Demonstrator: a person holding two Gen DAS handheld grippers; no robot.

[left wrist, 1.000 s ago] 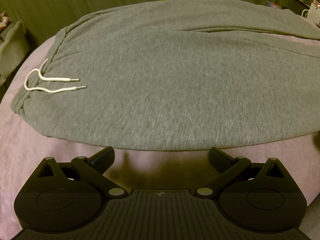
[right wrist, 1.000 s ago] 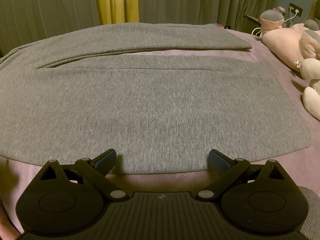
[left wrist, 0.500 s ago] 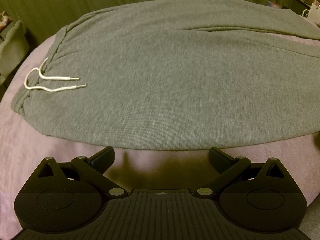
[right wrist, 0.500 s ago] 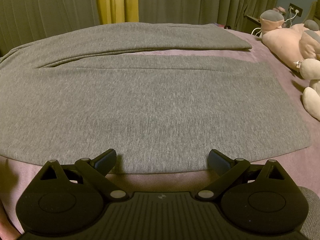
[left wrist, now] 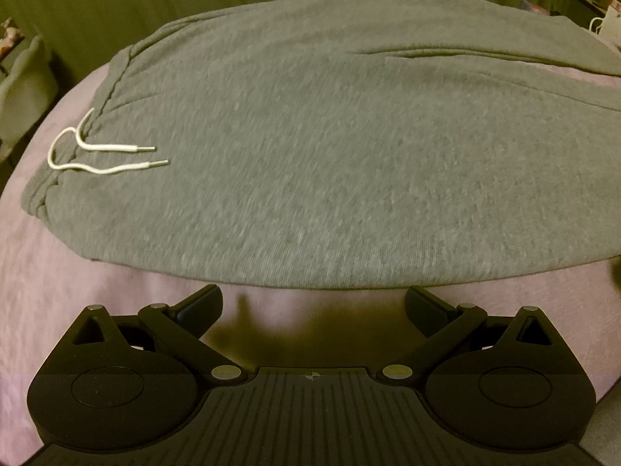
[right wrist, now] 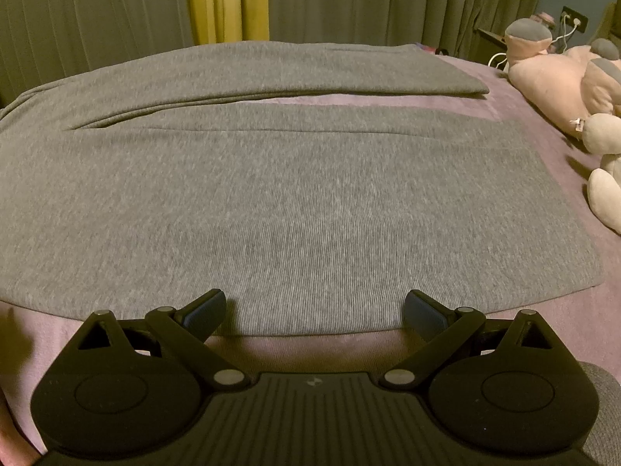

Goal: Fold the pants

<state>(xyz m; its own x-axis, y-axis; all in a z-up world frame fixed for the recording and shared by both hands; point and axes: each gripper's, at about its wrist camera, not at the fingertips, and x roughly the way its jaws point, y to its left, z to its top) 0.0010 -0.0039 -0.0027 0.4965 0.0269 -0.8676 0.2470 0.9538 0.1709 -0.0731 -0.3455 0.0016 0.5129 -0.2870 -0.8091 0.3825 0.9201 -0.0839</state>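
1. Grey knit pants [left wrist: 310, 163] lie spread flat on a bed [left wrist: 58, 310] covered in mauve fabric, both legs laid out side by side with a strip of bed showing between them.
2. The long axis runs left to right across both views: the waistband with its white drawstring [left wrist: 104, 155] sits at the far left of the left wrist view, and the leg hems [right wrist: 562, 233] end at the right of the right wrist view.
3. The left gripper [left wrist: 312, 306] hovers low just short of the near side seam, close to the hip end. Its fingers [left wrist: 202, 306] are spread wide and hold nothing; a band of bare bed separates them from the cloth edge.
4. The right gripper [right wrist: 314, 310] is further along, by the lower leg. Its fingers [right wrist: 205, 312] are also wide apart and empty, but their tips already overlap the near edge of the cloth in the picture; whether they touch it I cannot tell.
5. So the pants lie directly ahead of both grippers, edge-on, with the right one nearer the fabric.
6. Judgement: no fold has been made. The likely opening move is to pinch the near edge at both points and carry that leg away onto the far leg [right wrist: 271, 73].
7. A pink plush toy [right wrist: 551, 73] rests beyond the hems at the right, clear of the cloth.
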